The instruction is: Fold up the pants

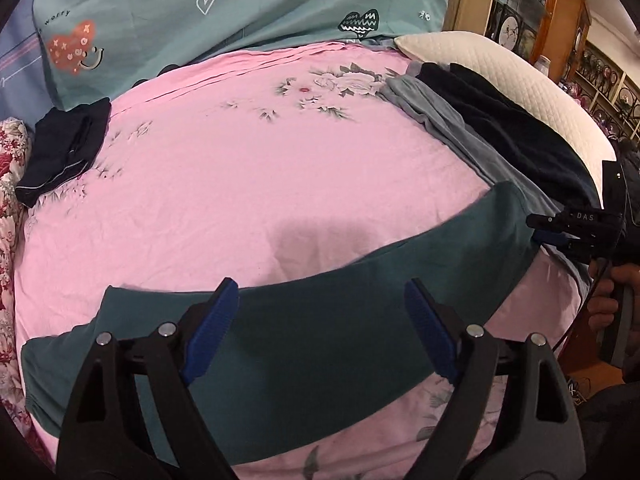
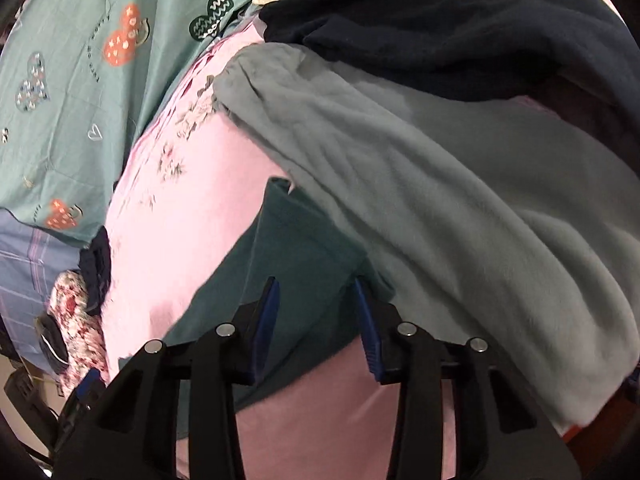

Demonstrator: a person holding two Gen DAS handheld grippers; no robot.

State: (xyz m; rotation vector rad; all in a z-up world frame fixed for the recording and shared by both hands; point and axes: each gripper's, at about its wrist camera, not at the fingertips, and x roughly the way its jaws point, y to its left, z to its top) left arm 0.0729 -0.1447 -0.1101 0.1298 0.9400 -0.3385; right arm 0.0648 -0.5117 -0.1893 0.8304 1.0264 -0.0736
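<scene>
We look down on a bed covered by a pink floral sheet [image 1: 248,184], and the dark teal pants [image 1: 304,336] lie flat across its near edge as a long band, one end at the lower left and the other running up to the right. Our left gripper [image 1: 320,332] hangs over the middle of that band with its jaws spread wide, blue pads [image 1: 212,328] apart and nothing pinched between them. Our right gripper [image 2: 316,324] sits at the right end of the pants; from its own camera the jaws stand partly apart with the teal cloth lying between them, though we cannot quite tell whether the pads press on the fabric or only straddle it. In the left wrist view that same gripper [image 1: 560,232] shows at the right edge, a hand [image 1: 612,292] wrapped round its handle. Just beside the right end of the pants lies a grey-blue garment [image 2: 460,184], and a dark navy garment [image 2: 440,28] rests on top of it, against a white quilted pillow [image 1: 512,80]. At the far left of the sheet a folded navy garment [image 1: 64,148] sits well apart from the pants. A teal duvet printed with hearts [image 1: 200,4] lies bunched along the head of the bed.
</scene>
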